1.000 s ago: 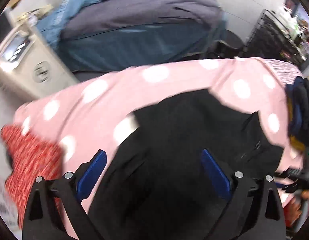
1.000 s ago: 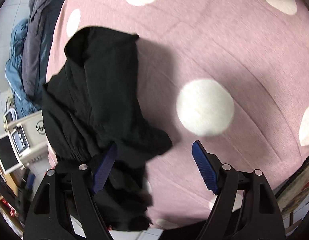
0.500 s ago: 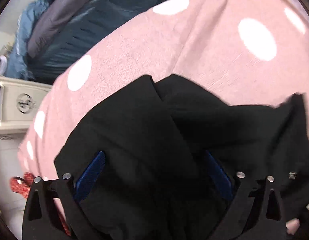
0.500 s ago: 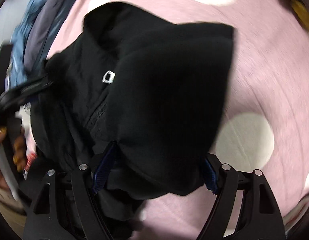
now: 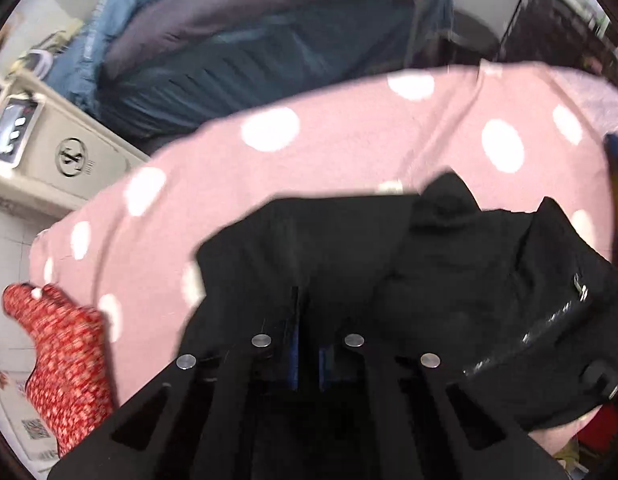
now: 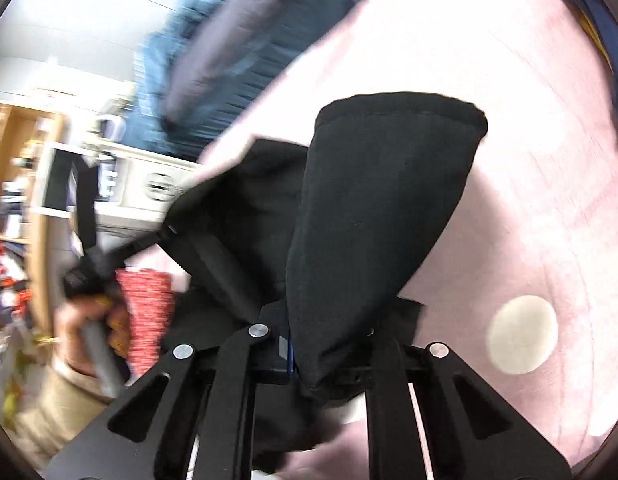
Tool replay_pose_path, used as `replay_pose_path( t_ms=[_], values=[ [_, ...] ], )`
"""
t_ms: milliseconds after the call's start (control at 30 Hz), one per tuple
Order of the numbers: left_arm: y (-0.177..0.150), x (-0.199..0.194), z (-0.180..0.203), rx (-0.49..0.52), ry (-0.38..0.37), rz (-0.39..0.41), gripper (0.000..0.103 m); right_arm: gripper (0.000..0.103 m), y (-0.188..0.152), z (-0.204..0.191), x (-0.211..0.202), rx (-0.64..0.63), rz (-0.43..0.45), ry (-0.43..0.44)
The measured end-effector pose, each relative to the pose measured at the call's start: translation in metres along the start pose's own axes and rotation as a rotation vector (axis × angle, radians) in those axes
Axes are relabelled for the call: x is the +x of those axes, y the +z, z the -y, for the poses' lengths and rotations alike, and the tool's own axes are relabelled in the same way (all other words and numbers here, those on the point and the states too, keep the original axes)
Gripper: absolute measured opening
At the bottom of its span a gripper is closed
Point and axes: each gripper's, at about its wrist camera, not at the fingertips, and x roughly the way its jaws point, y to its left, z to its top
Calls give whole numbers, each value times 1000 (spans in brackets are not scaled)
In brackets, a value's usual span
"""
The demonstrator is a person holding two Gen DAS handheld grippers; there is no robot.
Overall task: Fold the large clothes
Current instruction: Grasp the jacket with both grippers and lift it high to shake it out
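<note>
A black zip jacket (image 5: pixel 449 280) lies crumpled on the pink cloth with white dots (image 5: pixel 329 160). In the left wrist view my left gripper (image 5: pixel 309 346) points down at the jacket's near edge. Its jaws are closing, the blue pads (image 5: pixel 295 344) nearly together with black fabric pinched between them. In the right wrist view my right gripper (image 6: pixel 309 360) is closing on a bunched black sleeve (image 6: pixel 381 216), which stands up out of the jaws above the pink cloth (image 6: pixel 529 200). The person's hand (image 6: pixel 81 320) holding the left gripper shows at the left.
A heap of blue and grey coats (image 5: pixel 269 60) lies behind the pink cloth. A beige machine (image 5: pixel 69 152) stands at the left, a red patterned cloth (image 5: pixel 65 360) hangs off the near left edge, and a dark wire rack (image 5: pixel 549 20) stands at the back right.
Both grippers went from wide open to closed on the black jacket. The right one has risen and rolled, lifting the sleeve off the cloth. The left one dropped onto the jacket's edge.
</note>
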Motion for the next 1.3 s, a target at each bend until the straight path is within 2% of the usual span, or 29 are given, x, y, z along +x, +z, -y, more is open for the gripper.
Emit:
replay_pose_path(
  t_ms=[100, 133, 233, 300, 433, 500, 600, 667, 767, 867, 900, 933, 1033, 1200, 1233, 1300],
  values=[
    [-22, -65, -28, -49, -48, 105, 6, 10, 2, -24, -39, 25, 55, 186],
    [-31, -91, -38, -66, -66, 146, 6, 10, 3, -36, -61, 10, 88, 263],
    [-57, -164, -59, -93, -89, 272, 6, 10, 4, -69, -111, -56, 163, 415],
    [-74, -212, -68, -102, -108, 359, 5, 10, 1, -90, -148, -105, 212, 483],
    [-113, -325, -74, -102, -100, 611, 5, 10, -15, -120, -234, -205, 293, 631],
    [-132, -374, -70, -87, -92, 721, 5, 10, -27, -148, -288, -313, 365, 696],
    [-154, -419, -66, -85, -127, 808, 5, 10, -31, -178, -353, -413, 441, 806],
    [-167, -440, -62, -76, -177, 852, 5, 9, -33, -198, -390, -496, 482, 854],
    [-185, -462, -47, -22, -231, 893, 5, 9, -35, -231, -437, -615, 529, 858],
    [-200, -471, -33, 21, -241, 917, 5, 9, -28, -260, -460, -648, 491, 946],
    [-205, -476, -34, 17, -251, 925, 5, 9, -26, -264, -459, -660, 488, 951],
    [-209, -480, -37, 6, -255, 930, 5, 9, -23, -271, -459, -660, 477, 963],
    [-221, -490, -57, -65, -270, 964, 5, 9, -14, -278, -455, -619, 410, 1071],
    [-255, -530, -111, -215, -150, 1112, 5, 9, 12, -278, -484, -600, 419, 1200],
    [-265, -543, -122, -246, -98, 1161, 5, 9, 17, -278, -489, -606, 433, 1193],
    [-277, -560, -138, -285, -61, 1223, 5, 9, 26, -278, -502, -610, 470, 1142]
  ],
)
